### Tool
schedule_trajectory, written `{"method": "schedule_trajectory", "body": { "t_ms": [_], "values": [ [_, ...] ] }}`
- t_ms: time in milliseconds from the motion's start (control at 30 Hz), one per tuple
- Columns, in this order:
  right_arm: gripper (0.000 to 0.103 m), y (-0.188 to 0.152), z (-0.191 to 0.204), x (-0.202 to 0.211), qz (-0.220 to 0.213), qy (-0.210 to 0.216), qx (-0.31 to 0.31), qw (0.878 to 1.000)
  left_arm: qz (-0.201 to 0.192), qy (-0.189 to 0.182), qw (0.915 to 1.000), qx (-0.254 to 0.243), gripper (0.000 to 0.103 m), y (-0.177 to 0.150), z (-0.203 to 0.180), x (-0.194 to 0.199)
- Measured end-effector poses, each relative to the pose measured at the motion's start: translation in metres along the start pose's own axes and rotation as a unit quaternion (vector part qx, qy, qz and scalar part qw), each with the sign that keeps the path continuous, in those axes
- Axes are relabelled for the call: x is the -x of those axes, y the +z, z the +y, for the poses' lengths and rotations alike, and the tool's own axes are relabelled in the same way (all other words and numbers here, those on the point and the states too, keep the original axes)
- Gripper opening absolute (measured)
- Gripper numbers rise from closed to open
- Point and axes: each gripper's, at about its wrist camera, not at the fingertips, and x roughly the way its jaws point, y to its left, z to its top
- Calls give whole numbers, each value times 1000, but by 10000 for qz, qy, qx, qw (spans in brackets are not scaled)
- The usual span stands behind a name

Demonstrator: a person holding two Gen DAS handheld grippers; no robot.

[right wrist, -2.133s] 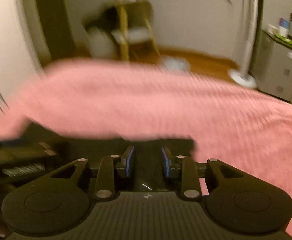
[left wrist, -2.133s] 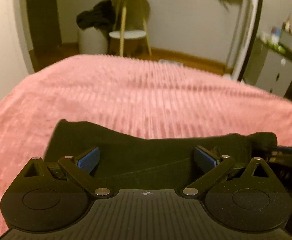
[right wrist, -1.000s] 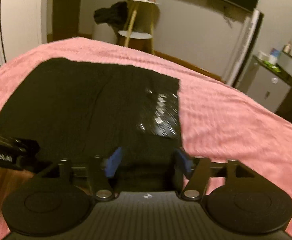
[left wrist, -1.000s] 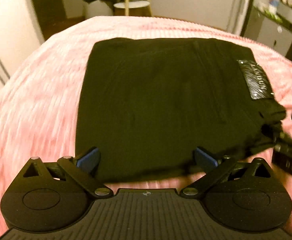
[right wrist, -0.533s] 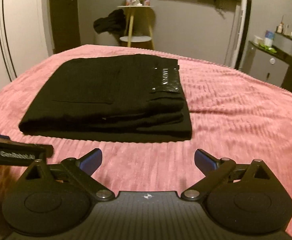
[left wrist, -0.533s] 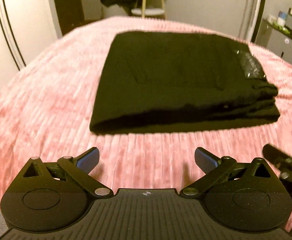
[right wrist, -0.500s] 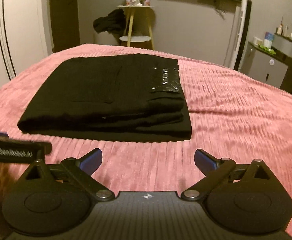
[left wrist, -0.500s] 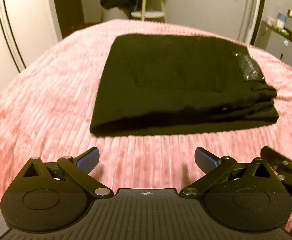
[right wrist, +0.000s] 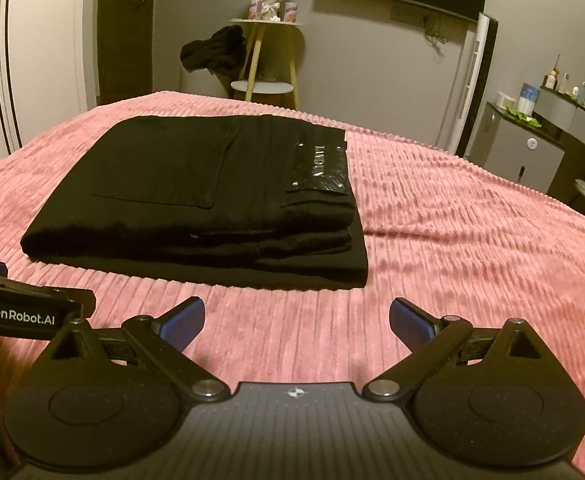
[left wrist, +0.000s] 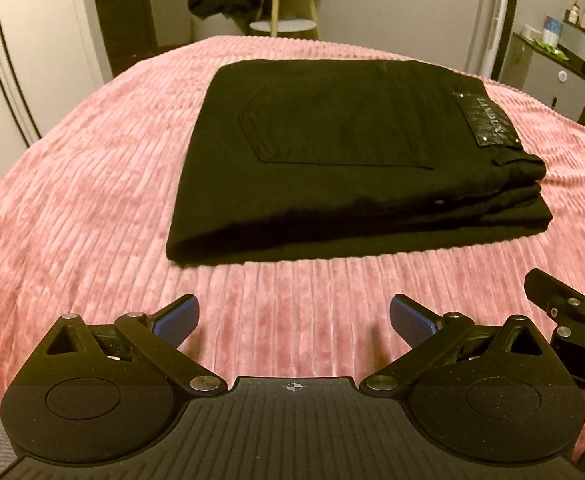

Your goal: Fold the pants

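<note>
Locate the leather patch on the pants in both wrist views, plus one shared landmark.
Left wrist: the patch sits upper right, at the right edge of the folded pants.
Right wrist: the patch sits just above centre, at the pants' right edge.
Shared landmark: the stool beyond the bed, top centre in both views.
</note>
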Motion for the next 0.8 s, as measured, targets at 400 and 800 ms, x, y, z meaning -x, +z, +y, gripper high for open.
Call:
{"method": "schedule_trajectory", "body": {
  "t_ms": [400,800],
  "values": [
    [99,0,-3,0,-16,45,-89,9999,19,5,10000,-85,103,0,-1,-1],
    [99,0,-2,1,-49,70,-77,9999,27,6,9999,-130,103,0,-2,-2]
  ]
}}
